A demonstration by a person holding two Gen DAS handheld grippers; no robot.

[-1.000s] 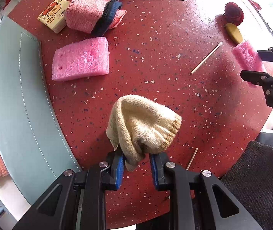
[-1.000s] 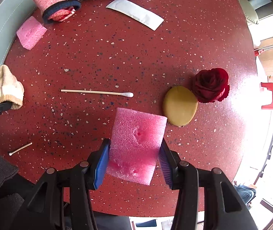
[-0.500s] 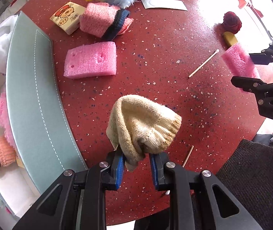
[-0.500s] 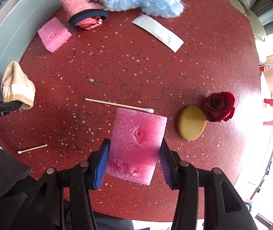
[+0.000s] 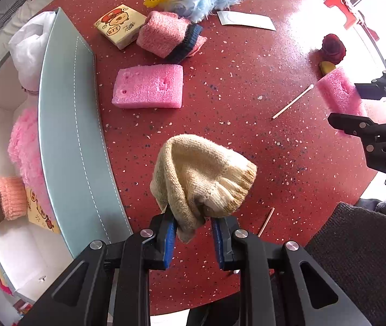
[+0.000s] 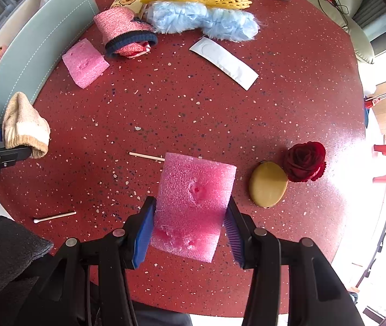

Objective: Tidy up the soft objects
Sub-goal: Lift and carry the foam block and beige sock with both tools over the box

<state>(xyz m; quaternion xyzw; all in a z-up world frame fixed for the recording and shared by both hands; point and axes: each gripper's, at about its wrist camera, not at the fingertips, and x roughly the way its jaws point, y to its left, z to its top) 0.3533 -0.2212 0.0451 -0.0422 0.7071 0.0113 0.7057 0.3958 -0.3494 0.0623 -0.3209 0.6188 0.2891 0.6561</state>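
We lift both loads clear of red table point(image 5: 247, 87); more tabletop and white bin point(image 5: 5, 125) beyond teal divider point(image 5: 65, 125) now show than second ago, so carry to bin looks next. Left gripper point(image 5: 193, 233), jaws narrow, pinches cream knit hat point(image 5: 201, 174); right gripper point(image 6: 190, 225), jaws wide, clamps pink foam block point(image 6: 193, 203). Both point straight down, held above table. Second foam block point(image 5: 149, 85) waits on table.

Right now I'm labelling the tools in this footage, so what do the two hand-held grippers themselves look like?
The left hand-held gripper and the right hand-held gripper look alike: matte black angular frames with triangular cut-outs, silver round bolts at the joints and blue pads lining the inner faces of the fingers. White lettering marks the side of each frame. A dark knitted sleeve shows beside them.
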